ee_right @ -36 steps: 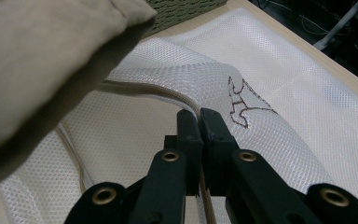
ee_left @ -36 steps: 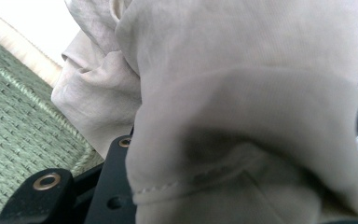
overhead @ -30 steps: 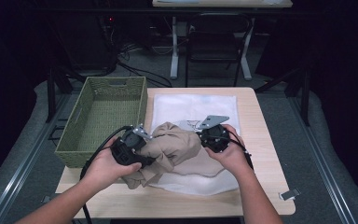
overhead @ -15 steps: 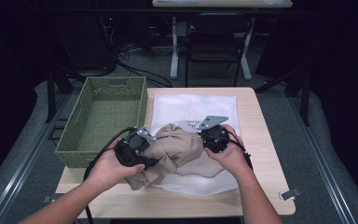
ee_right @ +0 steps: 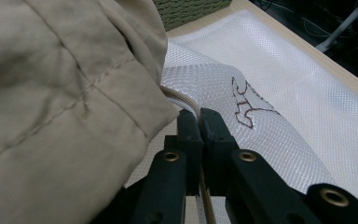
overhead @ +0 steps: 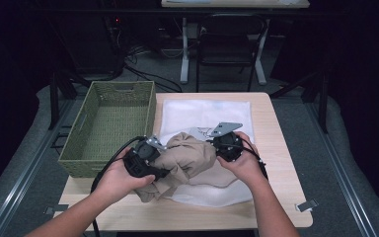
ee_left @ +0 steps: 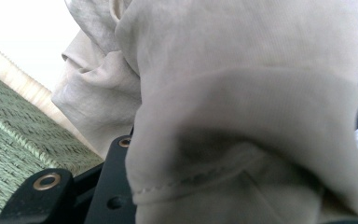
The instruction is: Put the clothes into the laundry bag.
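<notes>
garment: a tan cloth garment (overhead: pixel 190 160), crumpled into a soft mound with stitched seams and a hem showing, near the front of the wooden table (overhead: pixel 276 148).
mesh bag: a white mesh laundry bag (overhead: pixel 205 114) with a brown stitched mark lies flat beneath the garment.
left gripper: left gripper (overhead: pixel 154 159) presses into the garment's left side; cloth is bunched between its jaws.
right gripper: right gripper (ee_right: pixel 199 122) has its jaws together, pinching the bag's edge.
basket: a green woven basket (overhead: pixel 109 126) sits left of the bag.
</notes>
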`<state>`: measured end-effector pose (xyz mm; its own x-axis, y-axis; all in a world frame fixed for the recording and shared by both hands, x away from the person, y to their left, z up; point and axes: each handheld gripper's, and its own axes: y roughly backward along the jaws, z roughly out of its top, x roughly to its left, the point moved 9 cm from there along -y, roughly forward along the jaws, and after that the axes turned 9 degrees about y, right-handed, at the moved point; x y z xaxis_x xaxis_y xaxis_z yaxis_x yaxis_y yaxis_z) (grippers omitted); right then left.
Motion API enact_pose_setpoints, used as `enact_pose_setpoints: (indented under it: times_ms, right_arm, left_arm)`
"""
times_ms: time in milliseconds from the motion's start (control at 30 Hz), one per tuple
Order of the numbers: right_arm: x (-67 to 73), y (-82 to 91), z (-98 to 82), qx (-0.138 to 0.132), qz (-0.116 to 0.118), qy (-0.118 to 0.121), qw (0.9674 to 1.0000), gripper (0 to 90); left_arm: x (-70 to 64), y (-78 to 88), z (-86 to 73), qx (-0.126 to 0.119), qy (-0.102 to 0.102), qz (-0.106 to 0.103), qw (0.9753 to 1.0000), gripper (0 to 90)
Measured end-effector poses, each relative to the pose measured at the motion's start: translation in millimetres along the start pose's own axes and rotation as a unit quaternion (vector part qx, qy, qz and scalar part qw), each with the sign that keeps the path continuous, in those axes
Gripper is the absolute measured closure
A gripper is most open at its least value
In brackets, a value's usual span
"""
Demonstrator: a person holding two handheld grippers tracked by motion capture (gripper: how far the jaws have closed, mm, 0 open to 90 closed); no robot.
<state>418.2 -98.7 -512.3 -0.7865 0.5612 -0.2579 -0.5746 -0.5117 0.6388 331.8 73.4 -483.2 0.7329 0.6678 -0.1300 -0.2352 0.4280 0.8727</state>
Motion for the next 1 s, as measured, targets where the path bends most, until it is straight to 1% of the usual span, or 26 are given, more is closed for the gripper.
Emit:
enact_pose_setpoints:
  times_ms: [333,533,700,833,1000]
  right_arm:
    - [0.9,-0.8,-0.3,0.002,0.000,0.002,1.0000,87.3]
    - [2.1,-2.3,-0.4,0.005,0.000,0.005,1.0000,87.2]
    - [2.4,-2.8,-0.3,0.005,0.000,0.006,1.0000,87.3]
    - [2.1,-2.9,-0.6,0.004,0.000,0.005,1.0000,87.3]
    - [2.0,-2.6,-0.9,0.004,0.001,0.005,1.0000,87.3]
  left_arm:
    - [-0.1,-2.4,-0.8,0.004,-0.001,-0.001,1.0000,64.8]
    - [0.3,-3.6,-2.3,0.006,0.003,0.000,1.0000,64.8]
    - [0.7,-4.3,-2.7,0.007,-0.003,0.008,0.9999,64.8]
    - [0.9,-4.0,-1.0,0.003,0.001,0.007,1.0000,64.7]
    - [0.2,-4.6,-1.0,0.006,-0.001,0.005,1.0000,64.7]
